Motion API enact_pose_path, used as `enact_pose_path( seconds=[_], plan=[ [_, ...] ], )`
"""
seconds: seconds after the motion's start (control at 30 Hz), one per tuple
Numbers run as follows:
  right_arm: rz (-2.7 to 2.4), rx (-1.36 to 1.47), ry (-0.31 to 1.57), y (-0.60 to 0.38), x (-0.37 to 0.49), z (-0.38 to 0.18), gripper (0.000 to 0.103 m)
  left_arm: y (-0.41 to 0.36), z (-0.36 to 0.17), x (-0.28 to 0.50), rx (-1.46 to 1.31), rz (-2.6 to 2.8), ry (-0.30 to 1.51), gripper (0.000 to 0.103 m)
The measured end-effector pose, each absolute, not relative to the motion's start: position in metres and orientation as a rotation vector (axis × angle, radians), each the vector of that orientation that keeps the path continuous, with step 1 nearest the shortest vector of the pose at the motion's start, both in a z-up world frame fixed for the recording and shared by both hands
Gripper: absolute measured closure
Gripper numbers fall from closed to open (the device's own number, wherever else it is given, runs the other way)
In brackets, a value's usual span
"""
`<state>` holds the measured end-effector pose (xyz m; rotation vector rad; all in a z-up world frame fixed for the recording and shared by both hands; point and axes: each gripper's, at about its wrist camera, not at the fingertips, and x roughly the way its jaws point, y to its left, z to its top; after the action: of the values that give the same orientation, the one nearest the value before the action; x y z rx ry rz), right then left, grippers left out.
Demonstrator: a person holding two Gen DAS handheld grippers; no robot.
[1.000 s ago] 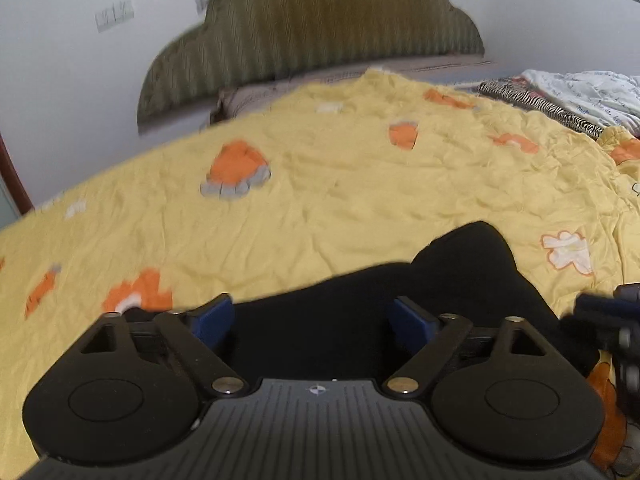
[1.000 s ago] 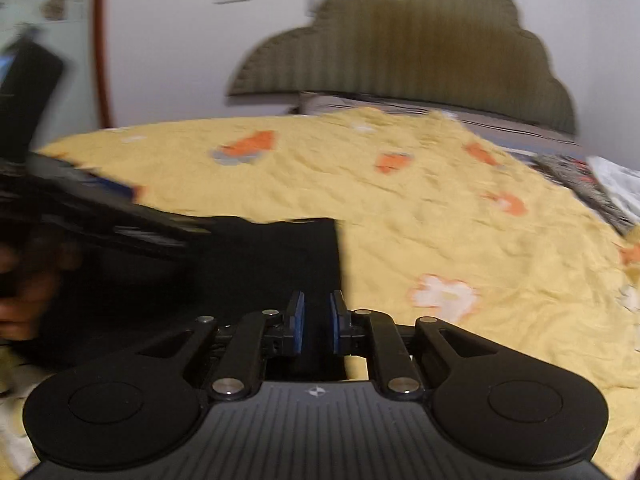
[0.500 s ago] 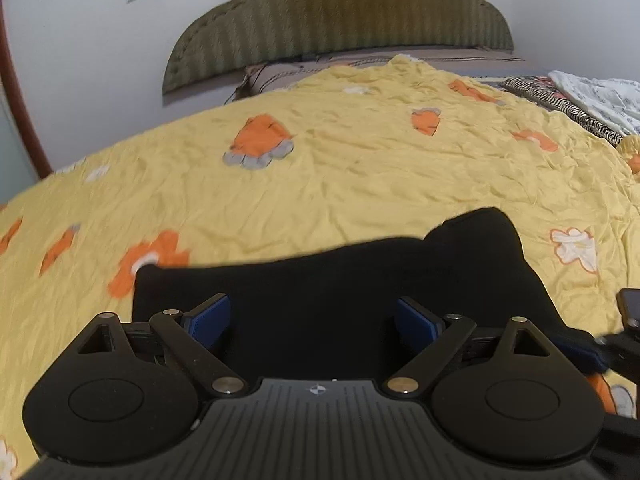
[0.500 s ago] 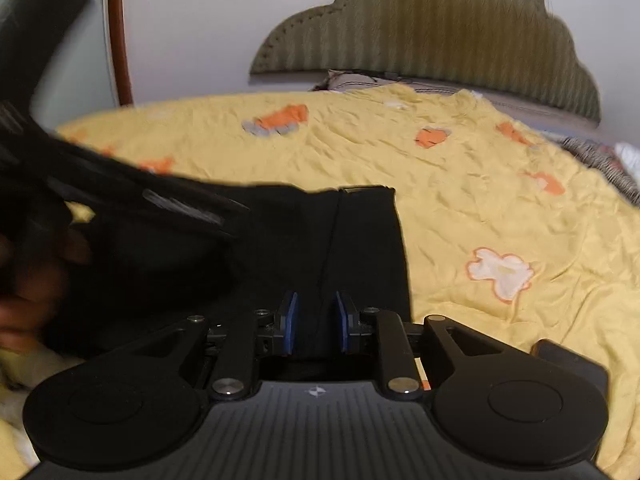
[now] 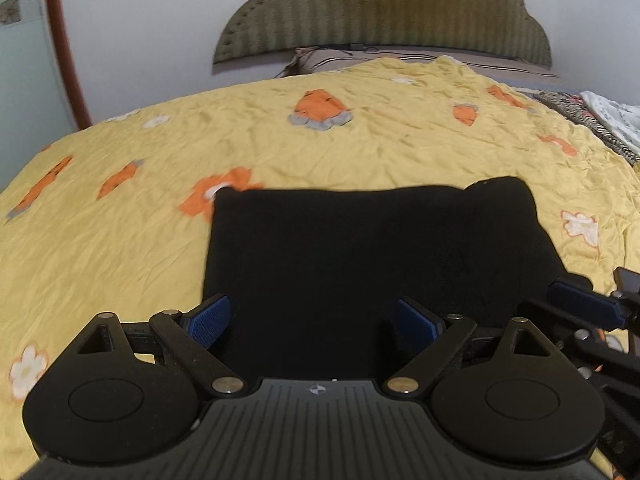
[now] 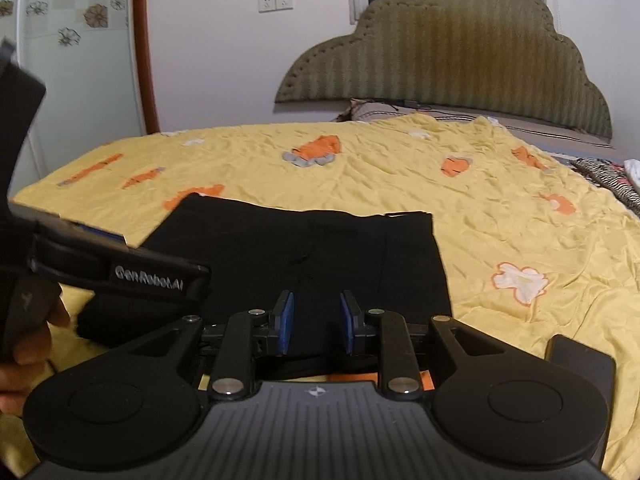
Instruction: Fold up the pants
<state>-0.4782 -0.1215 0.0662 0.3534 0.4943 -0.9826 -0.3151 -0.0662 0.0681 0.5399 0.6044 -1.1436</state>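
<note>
The black pants (image 5: 360, 248) lie folded into a flat rectangle on the yellow bedspread (image 5: 360, 140); they also show in the right wrist view (image 6: 304, 252). My left gripper (image 5: 316, 320) is open wide and empty, just above the pants' near edge. My right gripper (image 6: 316, 320) is partly open, its blue pads apart, empty, over the near edge of the pants. The left gripper shows at the left of the right wrist view (image 6: 120, 268), held by a hand. The right gripper's fingers (image 5: 580, 308) show at the right edge of the left wrist view.
An olive padded headboard (image 6: 460, 52) and white wall stand at the far end of the bed. Patterned clothes (image 5: 592, 116) lie at the right edge. A dark flat object (image 6: 580, 360) lies on the bedspread near my right gripper.
Both grippers have pulled back and risen from the pants. The right gripper's pads have opened from nearly shut. More of the folded pants is in view.
</note>
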Motion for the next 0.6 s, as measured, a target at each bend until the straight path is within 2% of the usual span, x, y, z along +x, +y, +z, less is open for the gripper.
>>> enact_pose_path(
  seconds=[0.33,0.4,0.47,0.6],
  plan=[
    [-0.924,0.359,0.459,-0.1,-0.484,0.066,0.079,-0.033,0.06,-0.312,0.482,-1.056,0.662,0.011],
    [-0.922,0.366,0.452,-0.098,-0.486,0.066,0.071,-0.03,0.061,-0.312,0.478,-1.048,0.662,0.011],
    [-0.928,0.357,0.442,-0.095,-0.488,0.066,0.054,-0.028,0.062,-0.313,0.481,-1.056,0.662,0.011],
    [-0.931,0.339,0.434,-0.091,-0.489,0.069,0.051,-0.027,0.063,-0.316,0.491,-1.056,0.654,0.011]
  ],
)
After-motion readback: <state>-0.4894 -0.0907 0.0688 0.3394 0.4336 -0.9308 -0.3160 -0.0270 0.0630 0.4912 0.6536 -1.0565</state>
